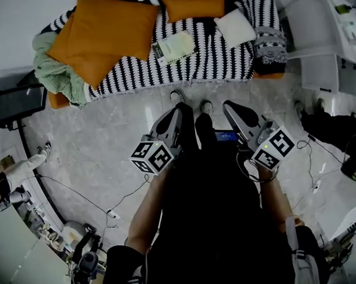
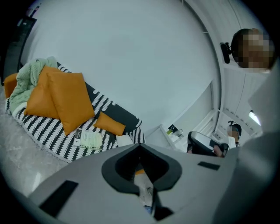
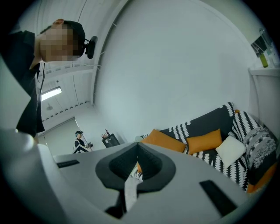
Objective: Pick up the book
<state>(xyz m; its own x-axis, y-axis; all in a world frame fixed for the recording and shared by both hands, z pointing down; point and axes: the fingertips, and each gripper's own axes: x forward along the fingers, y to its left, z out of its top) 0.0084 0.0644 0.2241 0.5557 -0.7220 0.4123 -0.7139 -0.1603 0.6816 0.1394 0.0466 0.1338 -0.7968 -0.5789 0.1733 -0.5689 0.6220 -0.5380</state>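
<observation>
Black-and-white knit throw (image 1: 222, 61) covers the sofa (image 1: 59, 101), and the book (image 1: 174, 47) lies flat on it, pale cover up, at 12 o'clock from the person in the head view. A big orange cushion (image 1: 107, 33) sits at its 9 o'clock, just beside it, and a white cushion (image 1: 235, 27) at its 2 o'clock, a little apart. The left gripper view also shows the book (image 2: 89, 139), at 10 o'clock above the jaws.

The left gripper (image 1: 178, 112) and right gripper (image 1: 229, 106) hang side by side over the floor (image 1: 107, 123), near the person's shoes and well apart from the book. Both are clenched and empty: each gripper view shows its jaws meeting at the tip with nothing between them.

Likely trouble from here:
- The book looks thin and lies flat on a soft, yielding throw. A jaw pushed under its edge may hook the knit and lift throw along with book.
- A pinch on one corner alone could let the cover bend or the book swing open and slip out.
- Jaws left clenched on arrival would only shove the book toward the orange cushion.
- Cables (image 1: 81, 194) trail on the floor at 8 o'clock, a trip risk if the person steps that way.
</observation>
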